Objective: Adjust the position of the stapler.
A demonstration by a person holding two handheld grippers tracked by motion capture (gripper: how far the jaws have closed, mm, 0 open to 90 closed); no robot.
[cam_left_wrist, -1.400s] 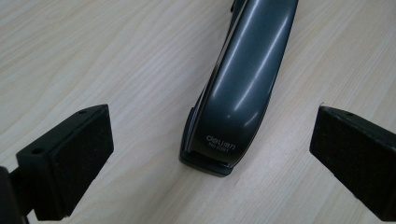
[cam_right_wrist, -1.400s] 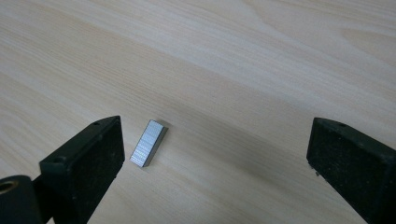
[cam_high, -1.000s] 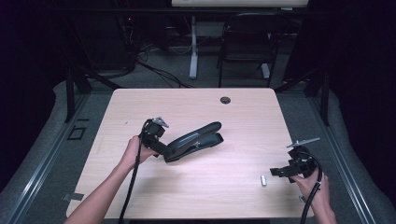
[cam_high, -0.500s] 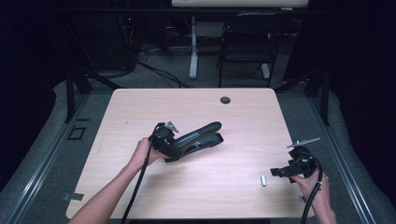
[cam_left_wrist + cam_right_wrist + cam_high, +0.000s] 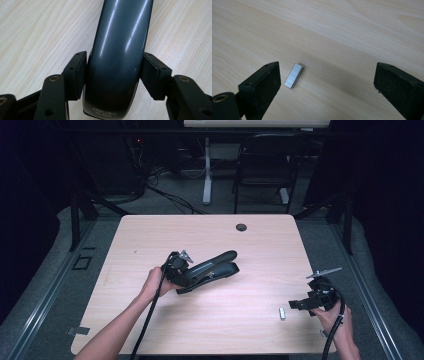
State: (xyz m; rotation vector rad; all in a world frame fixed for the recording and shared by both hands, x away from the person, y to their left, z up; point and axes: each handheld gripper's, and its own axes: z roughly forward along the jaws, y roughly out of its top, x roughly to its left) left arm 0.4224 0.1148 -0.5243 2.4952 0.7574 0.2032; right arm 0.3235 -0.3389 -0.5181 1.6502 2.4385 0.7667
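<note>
1. Left gripper [image 5: 181, 274], held in the left hand [image 5: 154, 285]: jaws just been closing, now pressed on both sides of the stapler [image 5: 210, 270] at its back end.
2. Pads [image 5: 75, 75] flat against the stapler's shiny dark top arm in the left gripper view.
3. Writing on the stapler's end, in pale letters: "deli", then "No.0391" under it, a bit blurry.
4. One stapler, lying near the middle of the table [image 5: 150, 240], top arm lifted up from its base.
5. Right gripper [image 5: 299, 304], held in the right hand [image 5: 336, 320] near the table's right edge: jaws wide apart, gripping nothing.
6. One small silver block of staples [image 5: 294, 75] lying flat on the wood, just beside that gripper's left jaw, not touching.
7. One small dark round hole [image 5: 241, 227] near the table's far edge.
8. Two grippers, two hands, one table.
</note>
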